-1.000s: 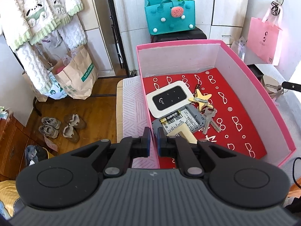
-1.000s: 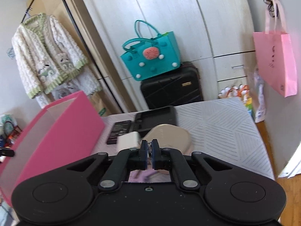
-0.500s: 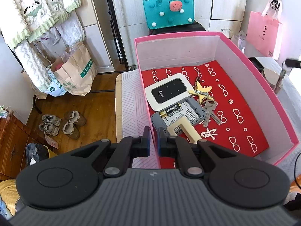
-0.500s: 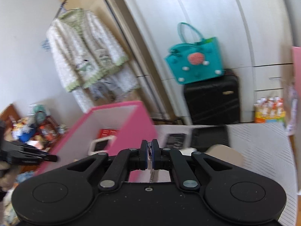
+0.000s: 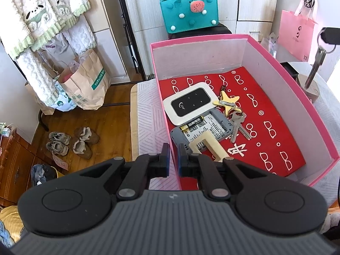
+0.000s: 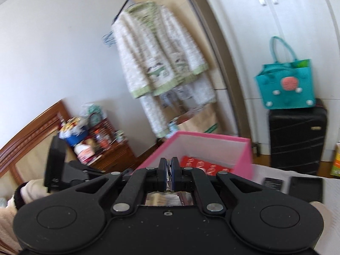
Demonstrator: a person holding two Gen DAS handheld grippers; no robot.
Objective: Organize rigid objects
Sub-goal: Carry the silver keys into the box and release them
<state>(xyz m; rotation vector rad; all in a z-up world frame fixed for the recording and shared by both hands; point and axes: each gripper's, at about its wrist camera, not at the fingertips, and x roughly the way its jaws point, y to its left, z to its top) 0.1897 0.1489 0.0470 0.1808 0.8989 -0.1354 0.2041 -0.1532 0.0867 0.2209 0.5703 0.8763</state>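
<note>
A pink box [image 5: 297, 97] with a red patterned floor holds a white pocket router [image 5: 188, 104], a grey battery cover with a battery [image 5: 201, 127], a cream bracket [image 5: 209, 146] and keys on a yellow star fob [image 5: 228, 103]. My left gripper [image 5: 172, 160] is shut on the box's near left wall. My right gripper [image 6: 169, 177] is shut on a key ring; in the left wrist view its key [image 5: 314, 68] hangs above the box's right wall. The box also shows in the right wrist view [image 6: 212, 148].
A round tan coaster [image 5: 310, 87] and a black tray [image 6: 306, 186] lie on the white patterned cloth right of the box. A teal bag [image 5: 189, 8] sits on a black suitcase [image 6: 297, 136]. A pink bag [image 5: 295, 34] hangs at right. Shoes [image 5: 72, 140] lie on the floor.
My right gripper has lifted the key and swung left to the pink box's right wall. The left gripper has kept its hold on the box wall.
</note>
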